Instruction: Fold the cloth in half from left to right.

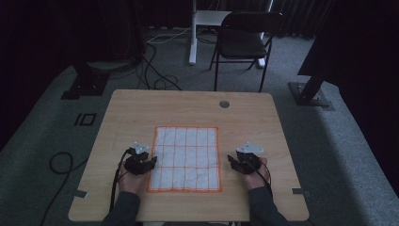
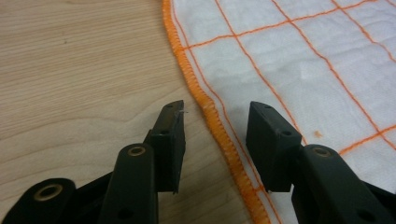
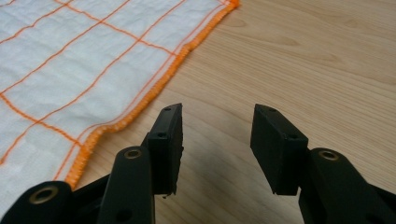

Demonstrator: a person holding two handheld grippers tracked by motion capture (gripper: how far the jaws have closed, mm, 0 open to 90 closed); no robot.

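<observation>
Two grippers, one cloth (image 1: 187, 159), nothing held at this moment. The cloth is white with an orange grid and an orange stitched hem, spread flat and square on the near middle of the bench (image 1: 141, 108), with no fold in it and no corner lifted as far as the high view shows.

The left gripper (image 1: 151, 161) sits at the cloth's left edge, about halfway along it. In the left gripper view its jaws stand apart with the hem (image 2: 212, 116) running up between them; one jaw is over bare wood, the other over the white weave. The pads are not pressing on the hem, so it is not a grip.

The right gripper (image 1: 230, 160) is just off the cloth's right edge, over bare wood. In the right gripper view the jaws are wide with only bench (image 3: 299, 60) between them; the cloth (image 3: 70, 70) lies off to their left, near but apart.

Judgement on progress: if the job is to spread the cloth, that looks finished, flat and smoothed, both hands free of it. If the job is to fold or pick it up, nothing has been done yet: both edges still need gripping, the left being lined up on the hem and the right needing to come back over its edge. The pictures alone do not say which.
</observation>
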